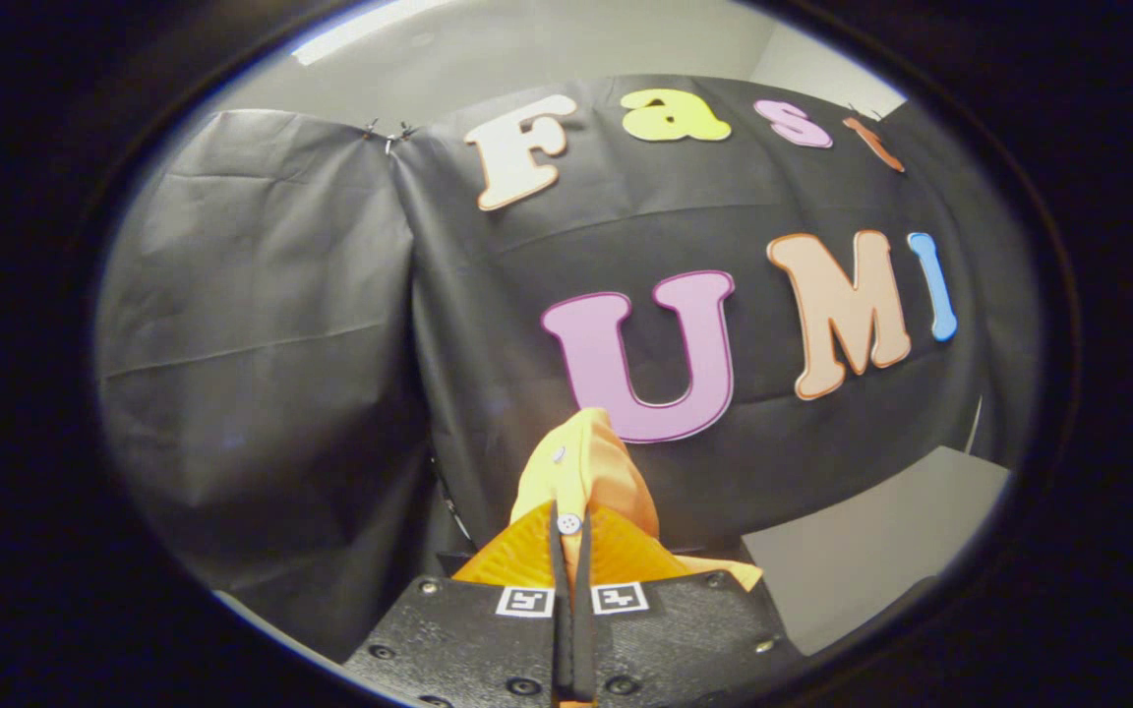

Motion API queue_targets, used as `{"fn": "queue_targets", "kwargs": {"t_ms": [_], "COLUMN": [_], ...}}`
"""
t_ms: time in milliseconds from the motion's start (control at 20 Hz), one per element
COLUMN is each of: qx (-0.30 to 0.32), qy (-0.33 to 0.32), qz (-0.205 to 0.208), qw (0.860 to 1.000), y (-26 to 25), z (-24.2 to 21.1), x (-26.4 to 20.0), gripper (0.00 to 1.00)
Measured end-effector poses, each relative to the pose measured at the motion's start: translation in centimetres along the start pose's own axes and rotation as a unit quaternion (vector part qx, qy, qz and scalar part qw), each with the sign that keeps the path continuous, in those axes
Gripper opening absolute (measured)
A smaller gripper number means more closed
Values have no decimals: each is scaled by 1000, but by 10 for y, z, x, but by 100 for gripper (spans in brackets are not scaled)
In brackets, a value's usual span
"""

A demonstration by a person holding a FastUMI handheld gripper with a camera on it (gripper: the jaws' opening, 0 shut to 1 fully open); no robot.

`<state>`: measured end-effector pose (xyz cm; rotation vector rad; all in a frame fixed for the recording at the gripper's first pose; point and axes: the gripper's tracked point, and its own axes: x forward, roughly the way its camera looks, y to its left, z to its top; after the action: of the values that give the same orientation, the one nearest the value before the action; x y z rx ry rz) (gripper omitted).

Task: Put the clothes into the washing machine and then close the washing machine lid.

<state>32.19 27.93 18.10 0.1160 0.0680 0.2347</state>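
Clothes [581, 472] pinched between closed fingers [561, 551], before black cloth wall [262, 324].

One tool, one garment, two buttons, two square markers.

A single tool [571, 536] is in sight, its two fingers pressed together on the one piece of clothing, a yellow-orange garment [581, 472] that rises between and just ahead of them. On that garment I count two small pale buttons: one button [569, 523] right at the fingertips, a second button [558, 453] a little beyond them on the cloth. Behind the fingers, on the tool's body, sit two square black-and-white markers [524, 601], one to each side of the closed fingers. One pale bench [881, 541] surface lies off to the tool's right.
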Motion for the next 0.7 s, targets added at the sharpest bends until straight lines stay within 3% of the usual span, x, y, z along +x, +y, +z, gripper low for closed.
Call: {"fn": "queue_targets", "kwargs": {"t_ms": [350,700], "qx": [-15,-10], "qy": [34,82], "qz": [21,17], "qw": [999,996], "y": [38,32], "z": [-86,-191], "x": [24,35], "gripper": [0,0]}}
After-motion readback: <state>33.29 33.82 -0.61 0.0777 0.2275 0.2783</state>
